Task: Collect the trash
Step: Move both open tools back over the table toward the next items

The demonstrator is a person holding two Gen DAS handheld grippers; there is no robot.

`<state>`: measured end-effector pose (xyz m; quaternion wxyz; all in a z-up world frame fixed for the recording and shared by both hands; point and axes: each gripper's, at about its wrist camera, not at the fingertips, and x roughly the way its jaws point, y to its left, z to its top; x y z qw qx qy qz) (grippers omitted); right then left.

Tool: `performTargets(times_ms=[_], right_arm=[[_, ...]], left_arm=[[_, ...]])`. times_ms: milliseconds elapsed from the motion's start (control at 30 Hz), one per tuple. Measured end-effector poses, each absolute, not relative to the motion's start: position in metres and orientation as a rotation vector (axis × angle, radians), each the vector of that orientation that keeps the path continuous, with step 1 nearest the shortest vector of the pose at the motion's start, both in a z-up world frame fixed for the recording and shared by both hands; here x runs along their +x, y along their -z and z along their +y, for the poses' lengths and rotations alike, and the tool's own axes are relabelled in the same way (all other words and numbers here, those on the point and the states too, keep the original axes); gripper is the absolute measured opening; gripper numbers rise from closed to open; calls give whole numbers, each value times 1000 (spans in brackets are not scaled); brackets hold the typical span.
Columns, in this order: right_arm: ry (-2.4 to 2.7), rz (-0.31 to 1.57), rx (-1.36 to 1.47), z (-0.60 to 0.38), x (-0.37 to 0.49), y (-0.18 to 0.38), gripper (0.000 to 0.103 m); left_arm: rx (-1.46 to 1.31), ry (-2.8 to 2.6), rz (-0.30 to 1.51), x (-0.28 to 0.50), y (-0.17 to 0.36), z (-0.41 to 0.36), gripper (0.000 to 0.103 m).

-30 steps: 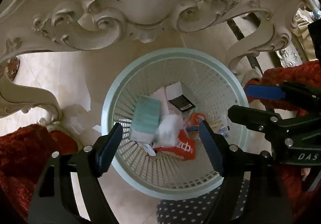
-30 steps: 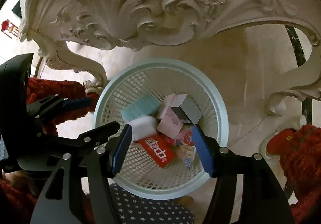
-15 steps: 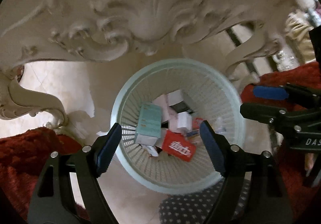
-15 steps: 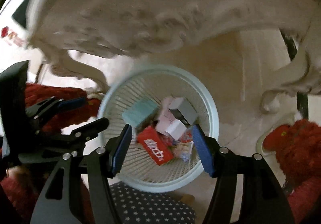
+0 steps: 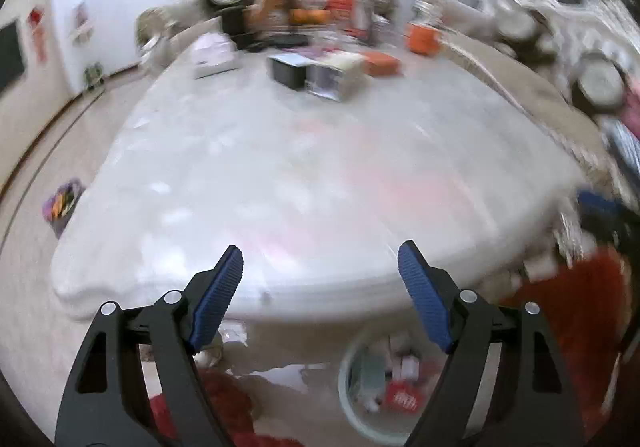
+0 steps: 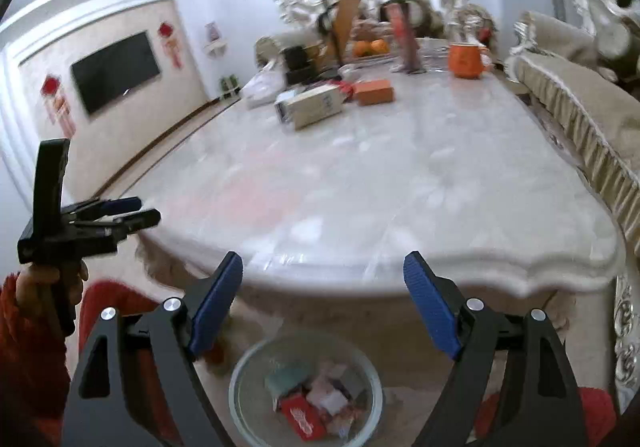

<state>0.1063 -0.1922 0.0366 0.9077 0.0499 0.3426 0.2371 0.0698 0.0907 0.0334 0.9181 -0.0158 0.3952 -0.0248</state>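
My left gripper [image 5: 320, 271] is open and empty, over the near edge of the marble table [image 5: 300, 175]. My right gripper [image 6: 322, 279] is open and empty at the same edge. The pale green trash basket [image 6: 240, 367] stands on the floor below the table edge and holds several boxes and wrappers; it also shows in the left wrist view [image 5: 345, 371]. Far across the table lie a beige carton [image 6: 316, 105], an orange box [image 6: 374, 91] and a black box [image 5: 286, 71]. The left gripper also shows in the right wrist view [image 6: 132, 211], at the left.
An orange mug [image 6: 466, 61], a vase of red flowers [image 6: 408, 7], a fruit bowl [image 6: 370, 47] and a white bag [image 6: 260, 85] stand at the table's far end. A fringed sofa [image 6: 580, 111] runs along the right. Red rug [image 5: 560, 327] lies on the floor.
Both grippers have tilted up from looking down into the basket under the carved table edge to looking across the tabletop. The left view is blurred by motion.
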Motion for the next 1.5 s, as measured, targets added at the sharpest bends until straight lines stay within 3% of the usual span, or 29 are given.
performTargets(times_ms=[133,400,800,1500], right_arm=[[-402,682,101,-185,146,-41,79],[-334,621,-49,-153,236,-51,79],[-297,665,-79,-135,329,-44,79],[-389,868,-160,-83,460,-15,79]], left_arm=[[-238,-6,775,134,-50,126,78],[-284,-92,822,262,-57,126,78],[-359,-108,953,384,-32,113,78],[-247,-201,1087,417,-4,152,78]])
